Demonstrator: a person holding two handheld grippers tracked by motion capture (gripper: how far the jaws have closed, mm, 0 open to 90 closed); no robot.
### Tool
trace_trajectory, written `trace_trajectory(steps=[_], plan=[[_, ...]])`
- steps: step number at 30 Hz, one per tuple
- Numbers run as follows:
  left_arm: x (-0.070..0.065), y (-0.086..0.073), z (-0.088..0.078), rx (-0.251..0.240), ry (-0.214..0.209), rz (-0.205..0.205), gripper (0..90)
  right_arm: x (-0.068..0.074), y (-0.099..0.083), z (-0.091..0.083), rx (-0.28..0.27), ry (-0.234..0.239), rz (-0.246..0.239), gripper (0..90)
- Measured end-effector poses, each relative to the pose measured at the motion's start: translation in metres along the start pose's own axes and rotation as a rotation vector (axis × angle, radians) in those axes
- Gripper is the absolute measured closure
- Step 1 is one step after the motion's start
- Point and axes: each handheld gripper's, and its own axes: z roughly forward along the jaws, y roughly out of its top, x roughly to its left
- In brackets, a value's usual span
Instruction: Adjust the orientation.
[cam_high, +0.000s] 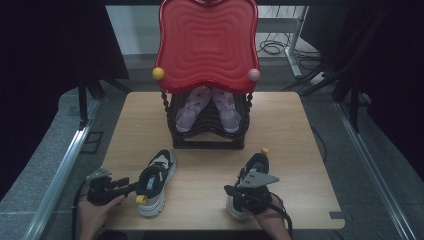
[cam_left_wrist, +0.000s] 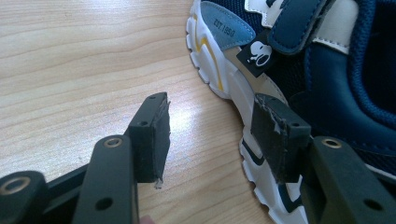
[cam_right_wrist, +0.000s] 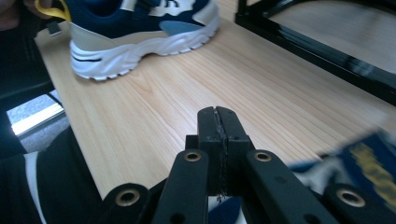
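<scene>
Left sneaker (cam_left_wrist: 299, 70) lies on desk (cam_left_wrist: 79, 70), heel nearest left gripper (cam_left_wrist: 215, 135); one finger (cam_left_wrist: 280, 135) against its sole, other clear, released. Right gripper (cam_right_wrist: 218, 135) fingers clenched, empty.

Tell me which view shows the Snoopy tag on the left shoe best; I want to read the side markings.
The left gripper view: the tag sits close and sharp on the left shoe. The high view shows that shoe too small for the tag; the right gripper view shows its side, with no tag discernible.
</scene>
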Motion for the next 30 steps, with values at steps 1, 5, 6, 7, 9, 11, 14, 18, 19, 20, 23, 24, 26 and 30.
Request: trace_trajectory(steps=[1, 5, 6, 7, 9, 11, 14, 18, 19, 20, 23, 24, 26, 30], plan=[[0.000, 0.000, 0.000, 0.000, 0.000, 0.000, 47.2, -0.002, -0.002, -0.003, -0.001, -0.007, 0.005, 89.8], [0.000, 0.000, 0.000, -0.004, 0.002, -0.001, 47.2, -0.010, -0.010, -0.013, -0.005, -0.033, 0.019, 89.8], [0.000, 0.000, -0.001, -0.005, 0.001, 0.000, 47.2, -0.011, -0.011, -0.016, -0.003, -0.035, 0.023, 89.9], [0.000, 0.000, -0.001, -0.008, 0.001, -0.001, 47.2, -0.012, -0.013, -0.018, -0.003, -0.041, 0.026, 89.9], [0.000, 0.000, -0.001, -0.011, 0.001, 0.000, 47.3, -0.015, -0.017, -0.024, -0.003, -0.053, 0.032, 89.9], [0.000, 0.000, -0.002, -0.009, 0.004, 0.000, 47.3, -0.017, -0.021, -0.027, -0.007, -0.056, 0.037, 89.9], [0.001, 0.000, -0.002, -0.012, 0.004, -0.002, 47.3, -0.021, -0.028, -0.034, 0.003, -0.072, 0.042, 89.9], [0.002, -0.001, -0.003, -0.013, 0.007, -0.005, 47.3, -0.024, -0.036, -0.041, 0.008, -0.080, 0.052, 89.9], [0.002, -0.001, -0.003, -0.012, 0.008, -0.004, 47.3, -0.024, -0.038, -0.043, 0.009, -0.084, 0.052, 90.0], [0.001, -0.001, -0.003, -0.012, 0.008, -0.004, 47.3, -0.025, -0.039, -0.044, 0.007, -0.080, 0.051, 89.9], [0.001, -0.001, -0.003, -0.012, 0.007, -0.002, 47.3, -0.025, -0.044, -0.046, 0.018, -0.085, 0.052, 89.9], [0.001, -0.001, -0.003, -0.012, 0.007, -0.002, 47.3, -0.025, -0.046, -0.046, 0.025, -0.087, 0.050, 89.9], [0.001, -0.001, -0.003, -0.013, 0.008, -0.003, 47.3, -0.025, -0.050, -0.046, 0.043, -0.090, 0.048, 89.9], [0.001, -0.001, -0.003, -0.012, 0.008, -0.003, 47.2, -0.025, -0.057, -0.043, 0.069, -0.091, 0.048, 90.0]])
